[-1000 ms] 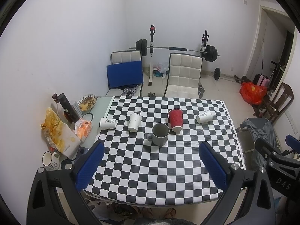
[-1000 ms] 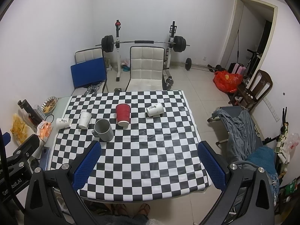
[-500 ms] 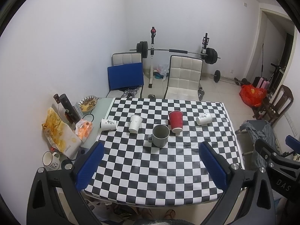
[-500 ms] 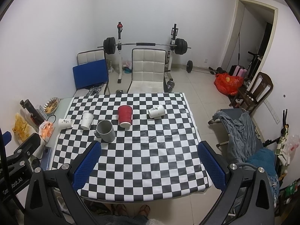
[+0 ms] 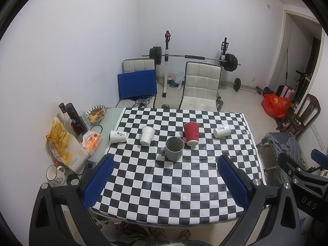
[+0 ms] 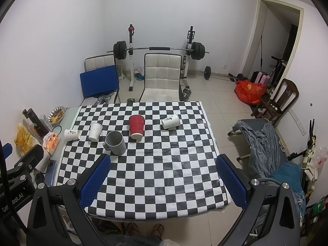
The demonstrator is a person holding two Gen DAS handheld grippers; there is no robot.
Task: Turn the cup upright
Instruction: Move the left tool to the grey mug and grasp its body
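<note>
On the checkered tablecloth (image 5: 174, 180) stand a grey mug (image 5: 173, 148) upright, a red paper cup (image 5: 191, 133) upside down, and a white paper cup (image 5: 147, 135) upside down. Two white printed cups lie on their sides: one at the left edge (image 5: 118, 136), one at the right (image 5: 221, 130). The same cups show in the right wrist view: grey mug (image 6: 115, 143), red cup (image 6: 137, 126), right lying cup (image 6: 170, 121). My left gripper (image 5: 164, 181) and right gripper (image 6: 163, 179) are open and empty, high above the table's near edge.
A side shelf at the left holds snack bags (image 5: 61, 145), a dark bottle (image 5: 74, 119), a bowl (image 5: 96, 110) and a white mug (image 5: 55, 174). Chairs (image 5: 199, 88) and a barbell rack (image 5: 192, 57) stand beyond the table. A cot with grey cloth (image 6: 264, 141) is at the right.
Both grippers have drawn back and up a little; the table and cups appear slightly lower and farther. No cup has moved.
</note>
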